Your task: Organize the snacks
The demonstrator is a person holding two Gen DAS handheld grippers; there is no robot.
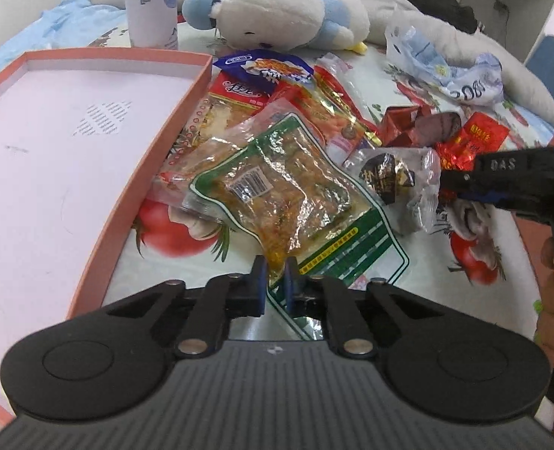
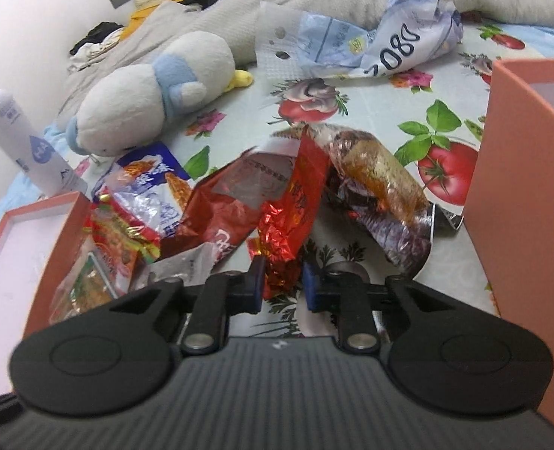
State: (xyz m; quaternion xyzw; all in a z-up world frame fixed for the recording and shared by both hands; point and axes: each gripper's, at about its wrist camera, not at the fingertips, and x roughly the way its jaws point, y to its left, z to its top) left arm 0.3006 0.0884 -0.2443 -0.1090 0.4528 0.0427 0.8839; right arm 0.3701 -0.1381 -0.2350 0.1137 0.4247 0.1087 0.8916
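Right gripper (image 1: 460, 183) body: raised letters "DAS" are showing on the black housing, seen from the left wrist view.
Crumpled blue-and-white bag (image 2: 382, 43): large dark digits "2080" are showing on its side; its finer print is staying too small to read.
Green-edged snack pouch (image 1: 288, 191): a barcode label is facing up; its digits are not resolving.
Red, blue and foil snack packets (image 1: 265, 86): Chinese characters are showing, but none are reading clearly.
White bottle (image 1: 151, 3): a blue label patch is showing, illegible.
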